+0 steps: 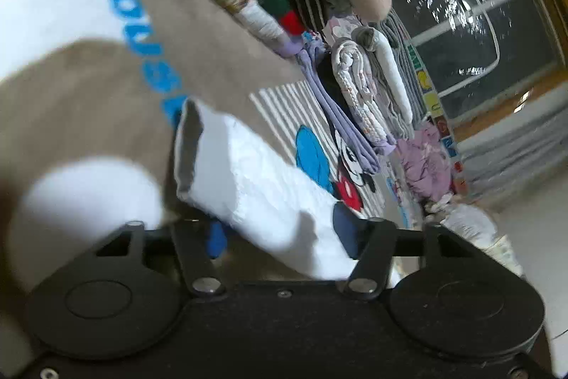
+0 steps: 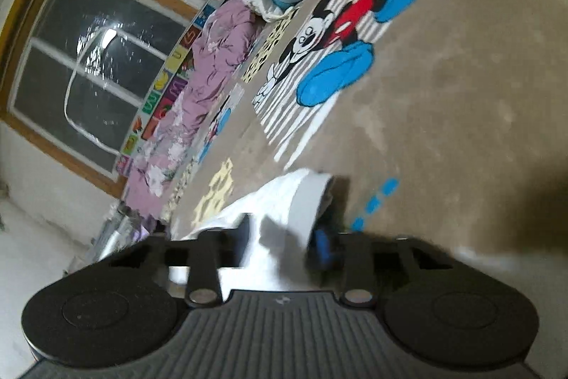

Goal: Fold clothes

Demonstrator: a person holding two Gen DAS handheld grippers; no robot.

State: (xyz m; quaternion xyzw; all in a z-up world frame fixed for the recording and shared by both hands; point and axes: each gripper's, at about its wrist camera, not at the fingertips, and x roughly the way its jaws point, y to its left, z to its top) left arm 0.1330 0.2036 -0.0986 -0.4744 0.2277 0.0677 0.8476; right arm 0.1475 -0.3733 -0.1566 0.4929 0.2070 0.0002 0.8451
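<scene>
1. Clamped in left gripper [image 1: 284, 237]: soft white garment [image 1: 255, 180], crinkled, rolled thick.
2. Pinched in right gripper [image 2: 280, 244]: same cloth [image 2: 284, 201], over tan plush blanket [image 2: 443, 102] with cartoon mouse print [image 2: 319, 34].
3. Beyond: folded clothes stack [image 1: 358, 95], crumpled lilac bedding [image 2: 213, 59].

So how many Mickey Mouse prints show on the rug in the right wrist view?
2. A large Mickey lies on the striped part of the rug; a smaller Mickey sits at its edge, partly under the purple cloth. Clothes may hide more.
</scene>
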